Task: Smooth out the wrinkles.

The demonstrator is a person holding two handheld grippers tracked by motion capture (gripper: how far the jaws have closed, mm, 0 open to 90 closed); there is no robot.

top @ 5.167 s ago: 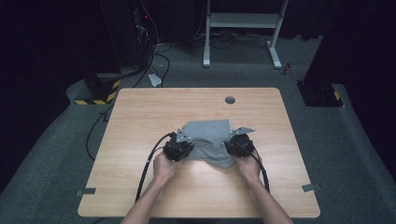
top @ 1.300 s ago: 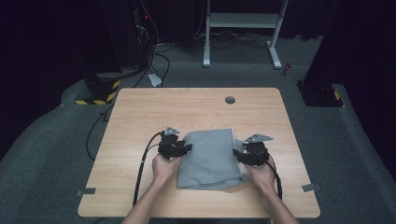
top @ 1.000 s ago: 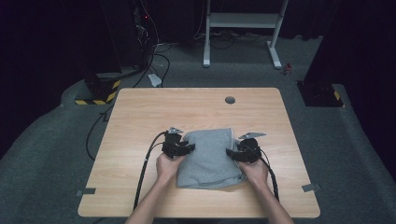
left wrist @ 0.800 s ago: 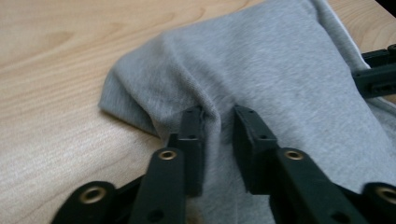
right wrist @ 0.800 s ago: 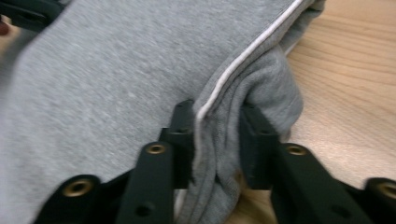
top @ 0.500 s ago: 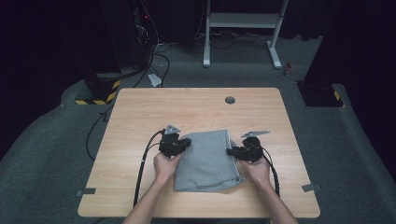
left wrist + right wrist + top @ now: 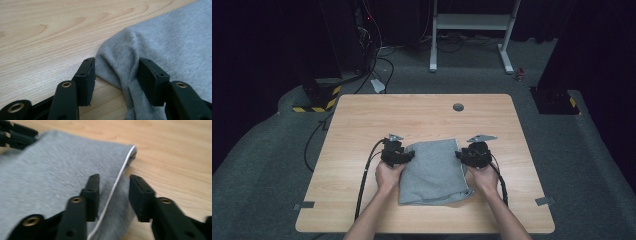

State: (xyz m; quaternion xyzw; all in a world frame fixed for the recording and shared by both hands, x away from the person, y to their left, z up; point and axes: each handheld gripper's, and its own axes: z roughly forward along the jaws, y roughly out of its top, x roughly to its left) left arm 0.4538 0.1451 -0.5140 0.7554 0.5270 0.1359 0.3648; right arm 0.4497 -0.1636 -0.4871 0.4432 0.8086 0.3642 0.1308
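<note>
A grey folded cloth (image 7: 432, 170) with a white-piped edge lies on the wooden table (image 7: 412, 115), near its front. My left gripper (image 7: 406, 156) is at the cloth's left edge. Its jaws have just been opening and stand open (image 7: 115, 67) around a raised fold of the grey cloth (image 7: 175, 37). My right gripper (image 7: 460, 155) is at the cloth's right edge. Its jaws have just been closing; they straddle the piped edge of the cloth (image 7: 50, 170) with gaps showing, so the gripper (image 7: 113, 185) is open.
A round cable hole (image 7: 458, 107) sits near the table's far edge. Bits of tape (image 7: 304, 205) mark the front corners. Behind the table stand a white desk frame (image 7: 472, 22), a black-and-yellow striped base (image 7: 314, 106) and loose floor cables.
The cloth went from a crumpled heap to a flat folded rectangle. In the last second the left jaws shut on the left edge and opened again; the right hand stayed put.
</note>
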